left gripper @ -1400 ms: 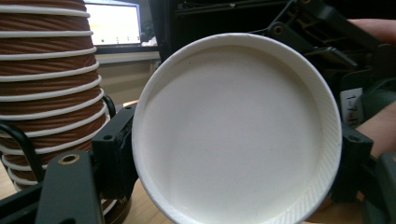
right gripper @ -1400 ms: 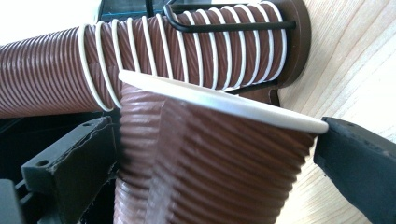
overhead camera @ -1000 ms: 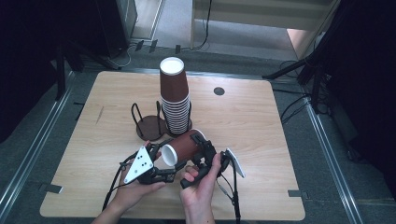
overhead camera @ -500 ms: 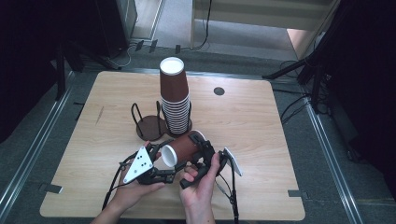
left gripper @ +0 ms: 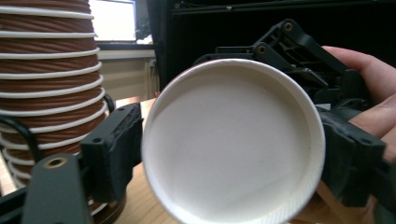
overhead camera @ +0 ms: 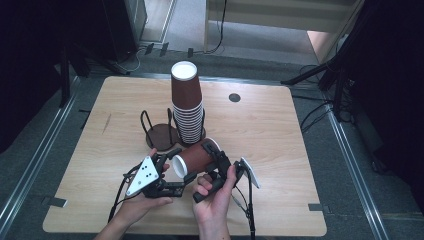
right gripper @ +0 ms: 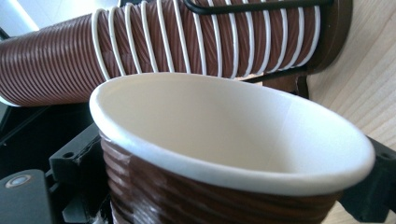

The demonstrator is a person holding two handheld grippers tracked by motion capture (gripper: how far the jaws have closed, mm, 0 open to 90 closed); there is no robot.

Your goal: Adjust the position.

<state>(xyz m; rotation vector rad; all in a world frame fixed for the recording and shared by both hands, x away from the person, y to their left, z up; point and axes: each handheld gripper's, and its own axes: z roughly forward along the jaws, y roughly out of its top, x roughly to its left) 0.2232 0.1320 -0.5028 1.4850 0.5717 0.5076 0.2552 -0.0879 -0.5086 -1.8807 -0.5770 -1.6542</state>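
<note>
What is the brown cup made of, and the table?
The brown cup looks like paper: matte ribbed brown outside, smooth white inside, with a rolled rim. The table looks like pale wood, or a wood-look board; faint grain lines show.

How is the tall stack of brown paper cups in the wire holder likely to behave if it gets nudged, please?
The stack of cups rises well above its wire holder, so a push near the top would probably tip it. Being thin ribbed paper, it is likely light and easily shifted. The ridged walls should give some grip, though a firm squeeze may dent them.
</note>
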